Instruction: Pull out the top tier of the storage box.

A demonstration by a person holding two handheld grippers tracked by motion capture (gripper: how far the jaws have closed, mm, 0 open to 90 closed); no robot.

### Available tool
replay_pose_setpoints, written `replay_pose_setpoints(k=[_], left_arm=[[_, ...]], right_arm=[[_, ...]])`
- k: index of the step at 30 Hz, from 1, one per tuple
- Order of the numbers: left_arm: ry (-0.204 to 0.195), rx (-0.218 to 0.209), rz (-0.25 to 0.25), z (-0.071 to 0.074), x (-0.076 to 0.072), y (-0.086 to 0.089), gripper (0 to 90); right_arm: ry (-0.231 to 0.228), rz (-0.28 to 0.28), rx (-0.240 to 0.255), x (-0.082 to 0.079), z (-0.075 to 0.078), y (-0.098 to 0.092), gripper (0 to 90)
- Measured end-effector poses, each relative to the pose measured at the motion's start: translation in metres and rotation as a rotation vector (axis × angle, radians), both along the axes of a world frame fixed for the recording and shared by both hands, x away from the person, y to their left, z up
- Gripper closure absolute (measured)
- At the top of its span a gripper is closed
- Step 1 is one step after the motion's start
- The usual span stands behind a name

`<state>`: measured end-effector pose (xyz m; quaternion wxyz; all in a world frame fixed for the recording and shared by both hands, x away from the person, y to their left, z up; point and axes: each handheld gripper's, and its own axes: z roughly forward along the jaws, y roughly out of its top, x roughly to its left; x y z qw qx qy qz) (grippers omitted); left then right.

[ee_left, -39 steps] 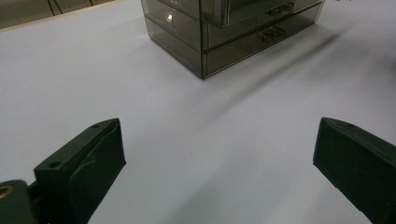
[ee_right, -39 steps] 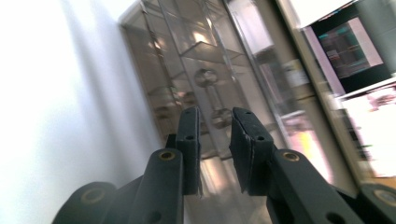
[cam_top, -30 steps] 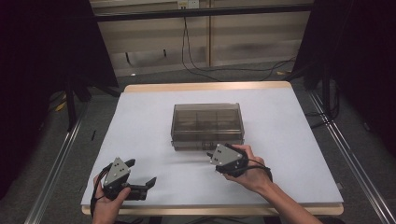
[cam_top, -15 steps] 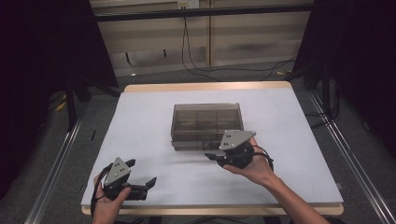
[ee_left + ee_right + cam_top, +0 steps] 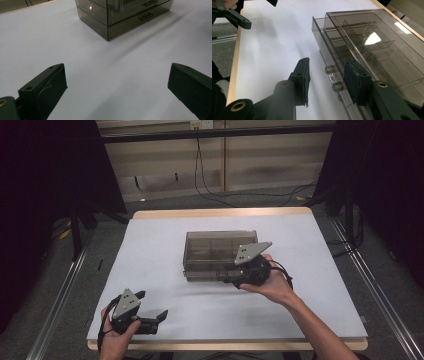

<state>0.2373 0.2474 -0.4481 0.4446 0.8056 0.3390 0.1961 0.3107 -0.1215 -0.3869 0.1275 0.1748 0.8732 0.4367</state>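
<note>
left gripper (image 5: 150,316) is held idle near the table (image 5: 320,250)'s front edge, well left of the drawer box (image 5: 220,251), jaws spread wide, nothing between them. box sits mid-table. right gripper (image 5: 325,75) is kept at the box's front; its jaws have just been opening, released, with the drawer handle (image 5: 333,79) lying between them, untouched, probably let go.

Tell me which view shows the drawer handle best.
The right gripper view: the drawer handle sits close up between the right hand-held gripper's parted jaws, which have just been opening. The left gripper view shows handles small and far off; in the high view the gripper covers it.
</note>
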Motion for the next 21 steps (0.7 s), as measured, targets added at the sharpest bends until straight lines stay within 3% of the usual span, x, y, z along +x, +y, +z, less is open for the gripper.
replay_pose_setpoints(k=[21], left_arm=[[0.000,0.000,-0.002,0.000,0.000,0.000,1.9]], right_arm=[[0.054,0.041,-0.111,0.024,0.000,0.004,52.9]])
